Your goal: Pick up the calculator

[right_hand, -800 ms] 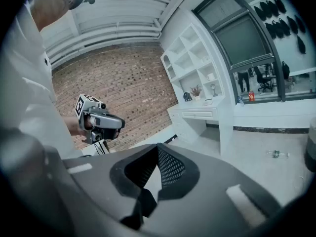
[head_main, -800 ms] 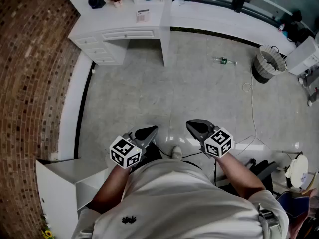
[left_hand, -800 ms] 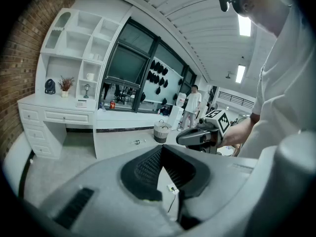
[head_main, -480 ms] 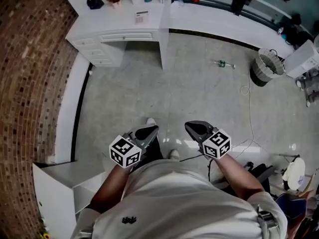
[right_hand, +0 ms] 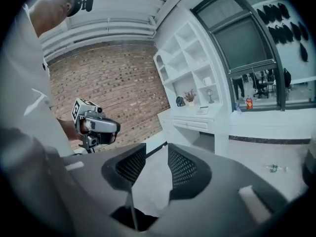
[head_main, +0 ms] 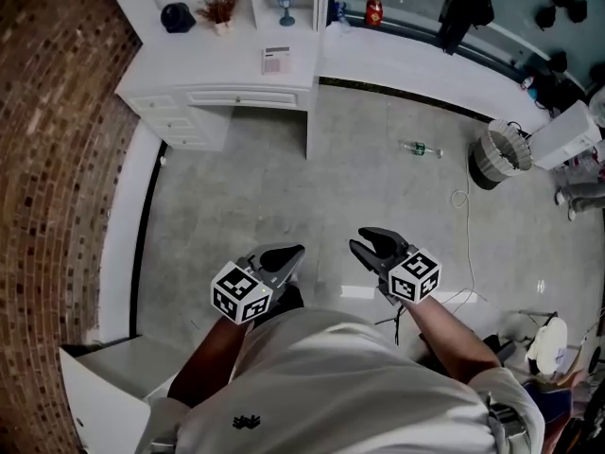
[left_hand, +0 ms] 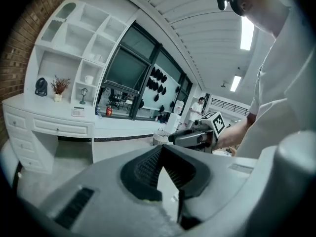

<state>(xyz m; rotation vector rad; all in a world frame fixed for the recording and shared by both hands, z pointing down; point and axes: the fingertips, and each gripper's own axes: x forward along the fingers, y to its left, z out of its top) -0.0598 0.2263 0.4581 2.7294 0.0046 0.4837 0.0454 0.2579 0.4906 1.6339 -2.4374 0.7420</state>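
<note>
The calculator is a small pale slab lying flat on the white desk at the far side of the room, well ahead of both grippers. It also shows as a small pale slab on the desk top in the left gripper view and the calculator in the right gripper view. My left gripper is held in front of my body over the floor, its tips together with nothing between them. My right gripper is beside it, open and holding nothing.
A brick wall runs along the left. A white cabinet stands at the lower left. On the floor lie a bottle and a cable, with a wastebasket at the right. A potted plant stands on the desk.
The desk and floor items have shifted in the head view as the person stepped forward. The shoes seen earlier are now hidden. Both grippers keep the same pose.
</note>
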